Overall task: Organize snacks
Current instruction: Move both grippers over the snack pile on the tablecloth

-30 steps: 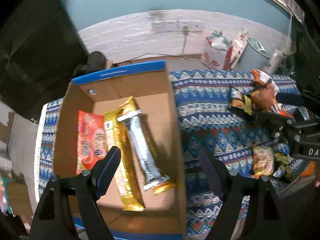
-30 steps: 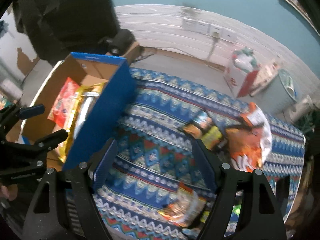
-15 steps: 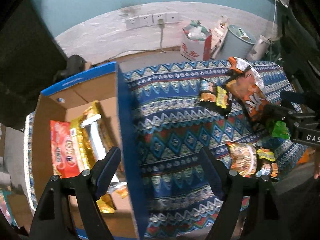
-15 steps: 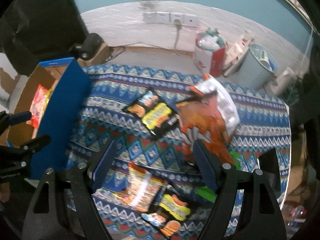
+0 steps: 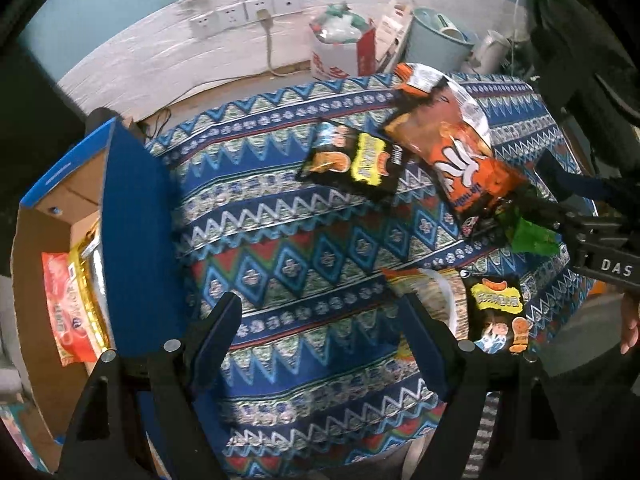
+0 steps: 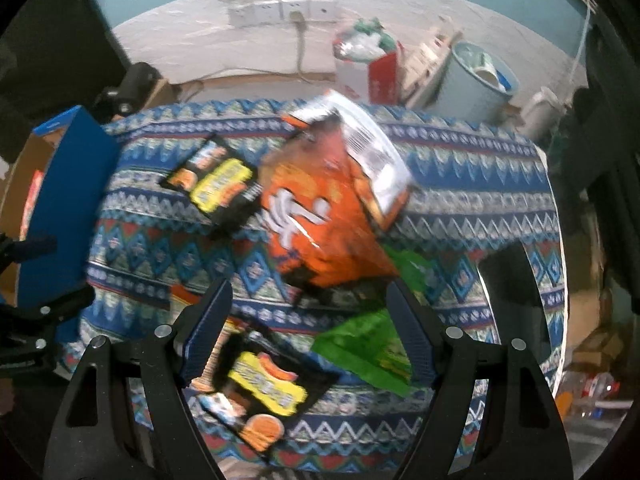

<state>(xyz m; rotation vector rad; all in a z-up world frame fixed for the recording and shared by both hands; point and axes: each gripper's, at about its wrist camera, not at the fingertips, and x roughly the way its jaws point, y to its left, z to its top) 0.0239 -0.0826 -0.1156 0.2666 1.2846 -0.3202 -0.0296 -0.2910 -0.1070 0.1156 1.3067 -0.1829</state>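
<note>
Your left gripper (image 5: pixel 320 328) hangs with fingers released over bare patterned worktop (image 5: pixel 280 216), snacks off to its right. Your right gripper (image 6: pixel 308 316) is spread too, empty; the orange bag (image 6: pixel 320 208) lies just beyond its fingertips, the green packet (image 6: pixel 360 344) between them.

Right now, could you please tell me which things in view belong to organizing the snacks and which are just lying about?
Part of the job:
- cardboard box with packets inside
- large orange chip bag
- black-and-yellow packet
- second black-and-yellow packet
- green packet
- noodle packet

Just lying about:
- light blue bin
- red-and-white box
- wall sockets
</note>
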